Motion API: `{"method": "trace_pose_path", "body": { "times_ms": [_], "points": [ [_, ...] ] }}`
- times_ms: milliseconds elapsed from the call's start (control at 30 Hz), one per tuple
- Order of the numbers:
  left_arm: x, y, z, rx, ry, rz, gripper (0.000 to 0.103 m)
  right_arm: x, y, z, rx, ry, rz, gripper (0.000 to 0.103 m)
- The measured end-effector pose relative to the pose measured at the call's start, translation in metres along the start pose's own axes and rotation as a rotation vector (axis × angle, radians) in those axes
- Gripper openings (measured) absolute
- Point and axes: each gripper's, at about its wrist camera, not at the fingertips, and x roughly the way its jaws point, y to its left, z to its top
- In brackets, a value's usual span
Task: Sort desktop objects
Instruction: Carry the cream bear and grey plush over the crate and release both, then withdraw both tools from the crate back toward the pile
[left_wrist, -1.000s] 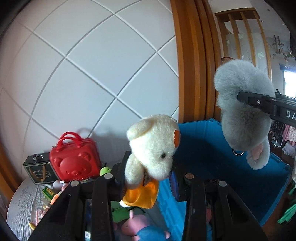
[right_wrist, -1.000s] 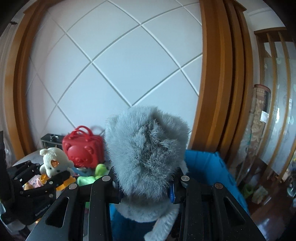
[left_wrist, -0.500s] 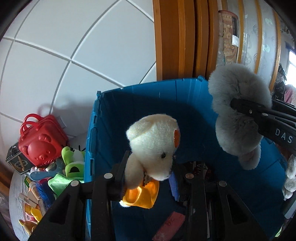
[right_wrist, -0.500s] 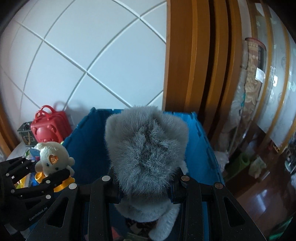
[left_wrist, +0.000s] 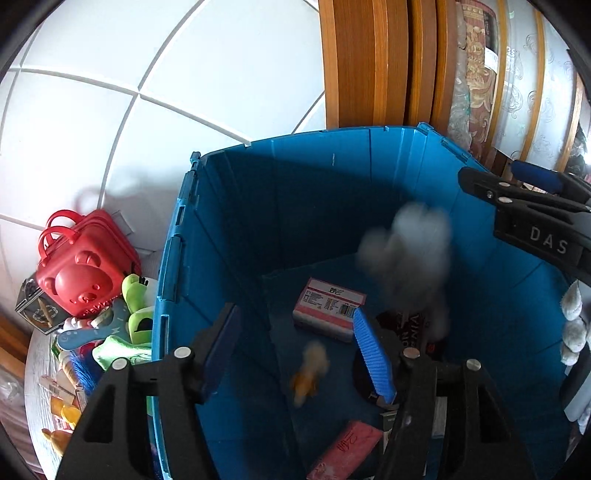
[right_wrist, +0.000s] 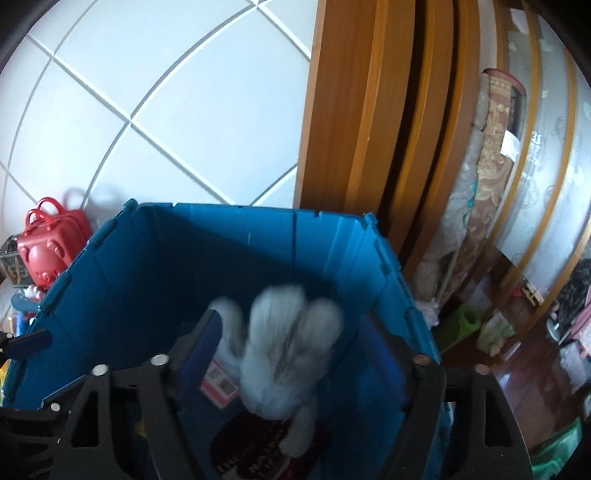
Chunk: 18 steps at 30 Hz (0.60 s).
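Left gripper (left_wrist: 295, 347) is pitched downward, jaws opening, nothing clamped; right gripper (right_wrist: 295, 350) likewise, jaws opening.

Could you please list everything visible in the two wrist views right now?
Crate: one, blue, open-topped, beside the white tiled wall.
Grey plush toy: one, grey, blurred, inside the crate between the right gripper's opening jaws, not pressed by them.
White bear: one, white with orange, blurred, low in the crate, clear of the left gripper.
Pink boxes: two, pink, on the crate floor.
Dark printed item: one, black and red, on the crate floor.
Red bear case: one, red, left of the crate.
Green toys: a few, green, beside the case.
Left gripper: one, black with blue pads, jaws opening, nothing between them.
Right gripper: one, black, over the crate.
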Motion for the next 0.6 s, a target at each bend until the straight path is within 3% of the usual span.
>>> {"method": "trace_pose_path", "body": {
  "times_ms": [233,600],
  "points": [
    [-0.007,-0.004,-0.003,0.017,-0.011,-0.01,0.063,-0.009,0.004,-0.002,-0.044,0.044,-0.043,0.079],
    [-0.042,-0.009,-0.011,0.021,-0.064,-0.031,0.063,-0.043,0.011,-0.01,-0.085,0.043,-0.071,0.083]
  ]
}}
